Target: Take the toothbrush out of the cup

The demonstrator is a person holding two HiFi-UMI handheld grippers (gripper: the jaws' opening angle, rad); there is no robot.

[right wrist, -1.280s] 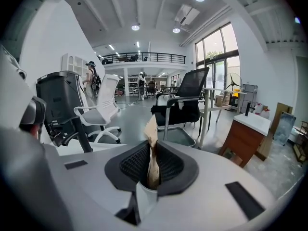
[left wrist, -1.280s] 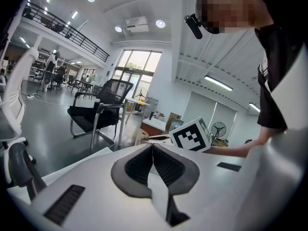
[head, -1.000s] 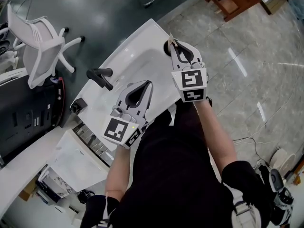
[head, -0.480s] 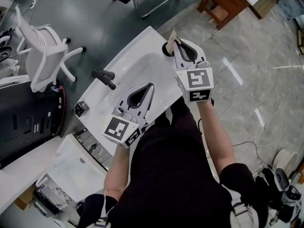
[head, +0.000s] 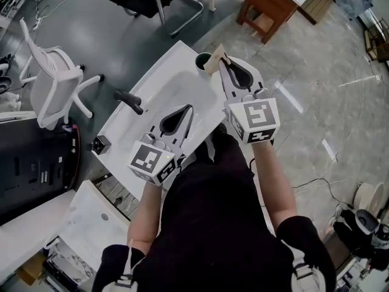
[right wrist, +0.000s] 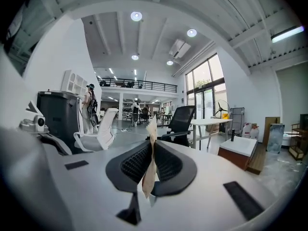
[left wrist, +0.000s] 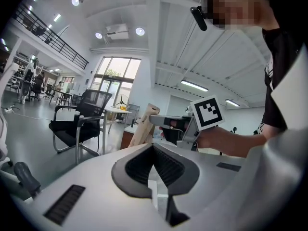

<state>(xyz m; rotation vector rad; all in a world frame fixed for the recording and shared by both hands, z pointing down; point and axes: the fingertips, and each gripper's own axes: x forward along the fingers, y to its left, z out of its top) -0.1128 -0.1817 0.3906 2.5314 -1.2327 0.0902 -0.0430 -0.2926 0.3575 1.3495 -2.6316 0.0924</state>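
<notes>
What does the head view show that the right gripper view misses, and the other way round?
Only the head view: the sink under the grippers, its faucet and the cup. Only the right gripper view: ceiling lights and a balcony. Both: the right gripper shut on the toothbrush, and a white chair.

Head view steeply down — left gripper view also catches right gripper (left wrist: 154, 121)
</notes>
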